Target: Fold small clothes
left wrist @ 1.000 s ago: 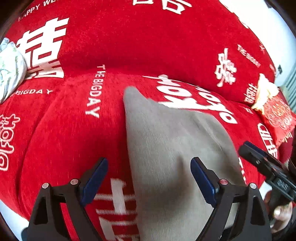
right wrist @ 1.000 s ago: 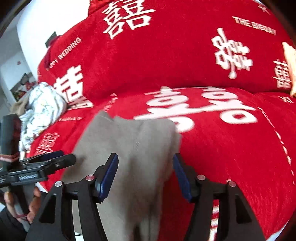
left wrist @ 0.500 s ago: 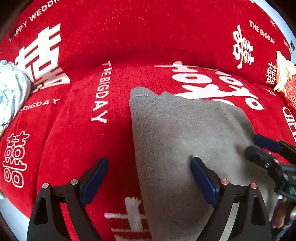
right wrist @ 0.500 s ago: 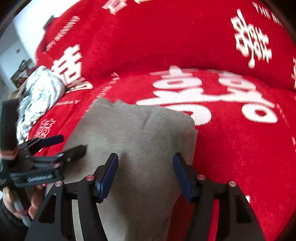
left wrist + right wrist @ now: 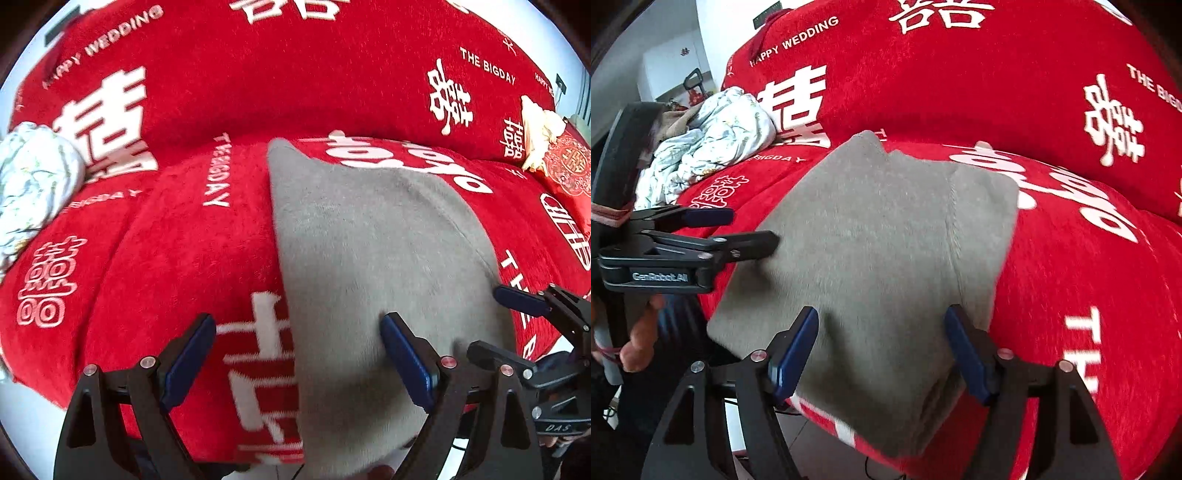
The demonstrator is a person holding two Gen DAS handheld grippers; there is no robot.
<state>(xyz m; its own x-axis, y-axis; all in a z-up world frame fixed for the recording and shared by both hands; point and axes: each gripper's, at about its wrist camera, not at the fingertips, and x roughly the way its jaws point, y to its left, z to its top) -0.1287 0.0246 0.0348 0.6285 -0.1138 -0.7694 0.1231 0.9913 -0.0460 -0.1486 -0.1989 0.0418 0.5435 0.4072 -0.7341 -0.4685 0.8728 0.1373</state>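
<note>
Grey knit garment point(image 5: 886, 251) lying flat on the red sofa cover point(image 5: 166, 258), near hem draped over the seat's front edge. Soft, light, limp, slightly fuzzy; likely to sag and bunch unless pinched at a hem corner. Left gripper point(image 5: 295, 365) wide, straddling the left edge, holding nothing. Right gripper point(image 5: 882, 350) just opened further, cloth beneath, unpinched.

Near hem of the grey garment point(image 5: 369, 277) runs off the bottom edge in the left wrist view. Sofa cover point(image 5: 1071, 277) lettering at right is motion-blurred and cropped. Patterned cloth bundle point(image 5: 713, 144) partly hidden behind the left gripper point(image 5: 753, 229); garment type indeterminate.
</note>
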